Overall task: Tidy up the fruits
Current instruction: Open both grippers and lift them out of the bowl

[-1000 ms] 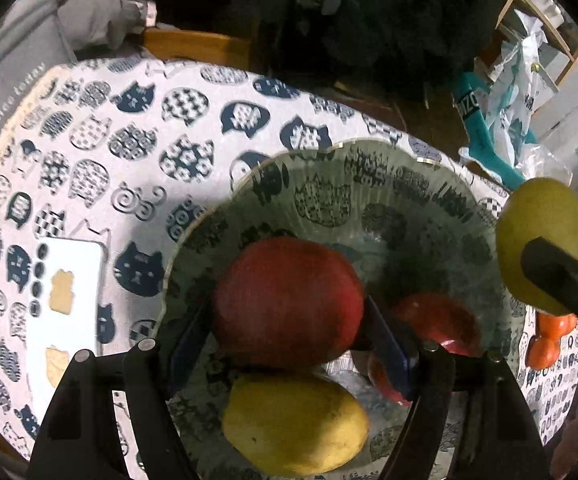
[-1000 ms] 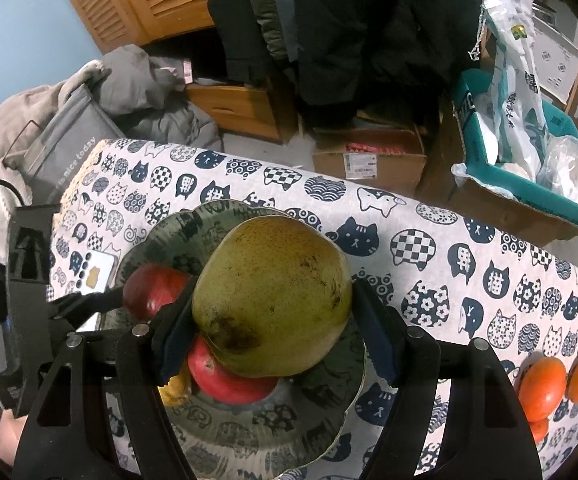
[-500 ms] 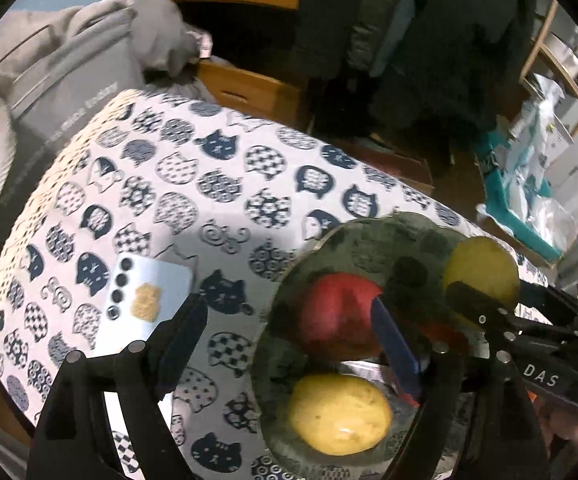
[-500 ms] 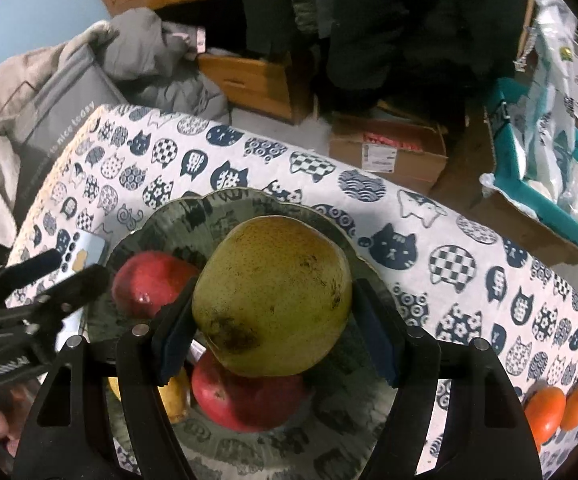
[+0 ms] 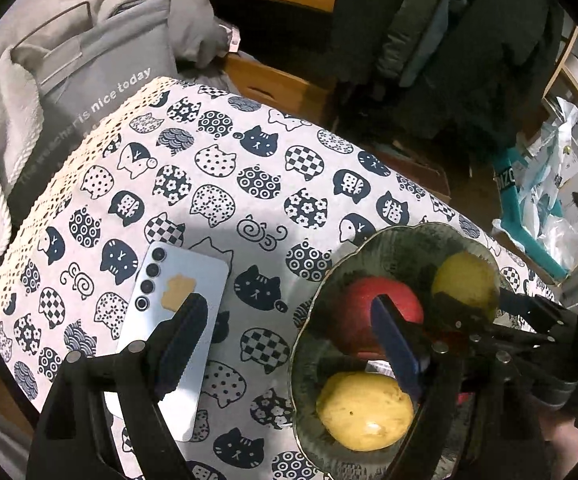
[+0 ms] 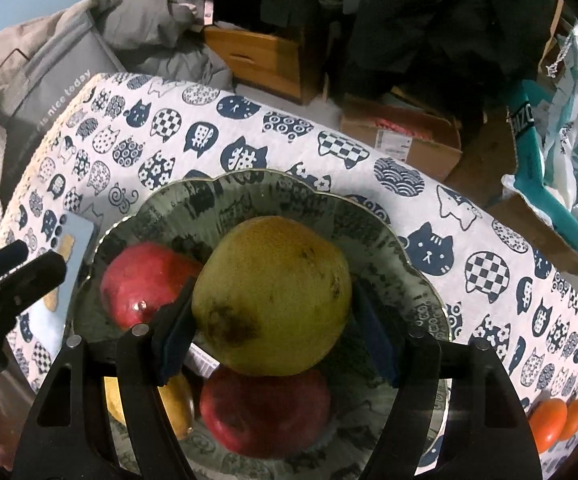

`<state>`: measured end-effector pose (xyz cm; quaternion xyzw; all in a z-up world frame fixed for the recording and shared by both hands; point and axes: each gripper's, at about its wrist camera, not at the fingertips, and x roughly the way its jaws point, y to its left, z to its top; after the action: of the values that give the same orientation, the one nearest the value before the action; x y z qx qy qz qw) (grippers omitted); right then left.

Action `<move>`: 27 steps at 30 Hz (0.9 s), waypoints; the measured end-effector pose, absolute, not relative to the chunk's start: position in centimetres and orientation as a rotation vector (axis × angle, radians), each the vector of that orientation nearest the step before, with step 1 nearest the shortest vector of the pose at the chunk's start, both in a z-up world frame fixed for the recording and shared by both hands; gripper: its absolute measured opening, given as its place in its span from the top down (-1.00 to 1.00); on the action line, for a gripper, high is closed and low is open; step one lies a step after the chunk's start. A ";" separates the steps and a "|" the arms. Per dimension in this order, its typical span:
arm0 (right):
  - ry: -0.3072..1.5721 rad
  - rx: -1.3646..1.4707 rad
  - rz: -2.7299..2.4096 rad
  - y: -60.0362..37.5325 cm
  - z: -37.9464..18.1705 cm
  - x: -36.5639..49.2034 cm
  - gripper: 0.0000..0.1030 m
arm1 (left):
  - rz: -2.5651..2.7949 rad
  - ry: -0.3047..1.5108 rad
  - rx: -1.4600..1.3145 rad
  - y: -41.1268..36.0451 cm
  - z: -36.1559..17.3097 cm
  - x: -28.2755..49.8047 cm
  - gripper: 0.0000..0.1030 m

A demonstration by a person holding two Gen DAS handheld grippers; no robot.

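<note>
Gripping pear (image 6: 271,298) across its widest part with right gripper (image 6: 273,332), hovering over bowl (image 6: 389,216) centre; apple (image 6: 145,280) at 9 o'clock. Probably handling heavy, smooth, bruise-prone. Keeping left gripper (image 5: 289,344) apart, empty, over bowl's 9 o'clock edge.

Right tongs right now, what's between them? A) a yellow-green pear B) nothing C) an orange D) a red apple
A: in the right wrist view the right tongs clamp a yellow-green pear on both sides, above the fruit bowl.
</note>
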<state>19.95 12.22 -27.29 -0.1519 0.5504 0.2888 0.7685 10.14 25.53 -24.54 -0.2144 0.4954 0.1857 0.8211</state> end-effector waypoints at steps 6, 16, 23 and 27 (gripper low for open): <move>1.177 -0.351 0.659 13.1 -26.8 19.3 -0.45 | 0.394 1.045 -0.457 25.5 -24.0 9.9 -0.65; 1.108 -0.293 0.641 11.3 -22.8 18.7 -0.45 | 0.373 1.002 -0.452 24.7 -21.7 9.2 -0.65; 1.006 -0.305 0.597 9.0 -19.0 17.5 -0.45 | 0.345 0.949 -0.427 23.3 -18.9 8.3 -0.65; 0.959 -0.295 0.570 7.3 -16.7 16.6 -0.45 | 0.328 0.923 -0.397 22.3 -17.3 7.5 -0.65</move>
<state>16.58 7.33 -16.75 -0.1394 0.4532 0.2695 0.8382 7.54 22.31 -17.31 -0.1894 0.4404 0.1567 0.8635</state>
